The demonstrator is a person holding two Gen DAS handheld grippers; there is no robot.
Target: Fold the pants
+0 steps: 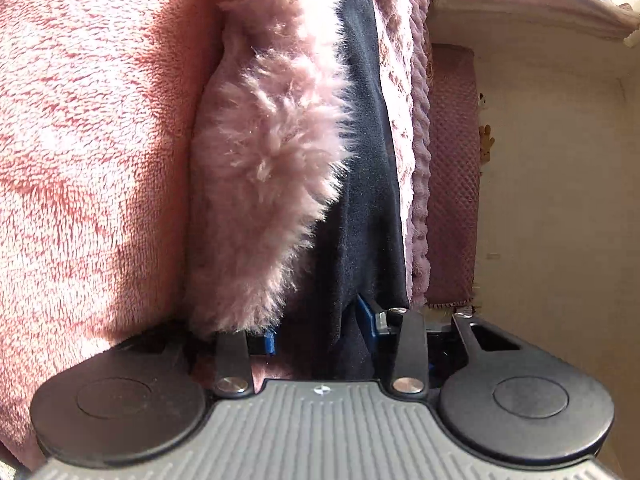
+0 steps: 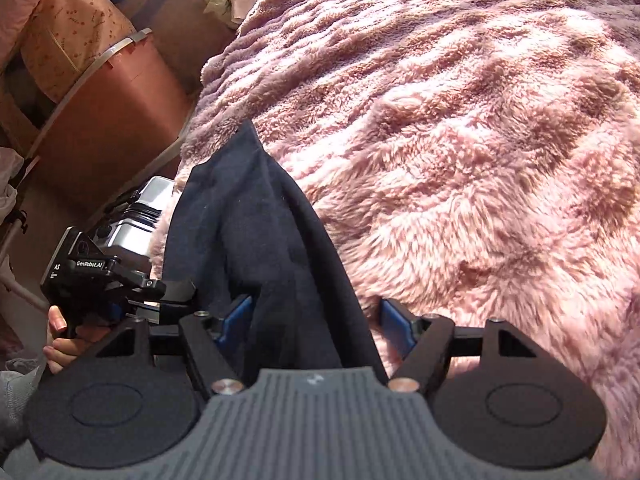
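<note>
The pants are dark navy fabric. In the right wrist view they lie bunched on a pink fluffy blanket and run back between my right gripper's blue pads, which stand wide apart around the cloth. In the left wrist view the pants hang as a dark strip beside pink fur and pass between my left gripper's blue pads, which also stand apart. The left gripper shows in the right wrist view, held by a hand at the blanket's left edge.
A fluffy pink blanket fills the left of the left wrist view; a cream wall and padded headboard are at the right. In the right wrist view a brown bin and bags stand left of the bed.
</note>
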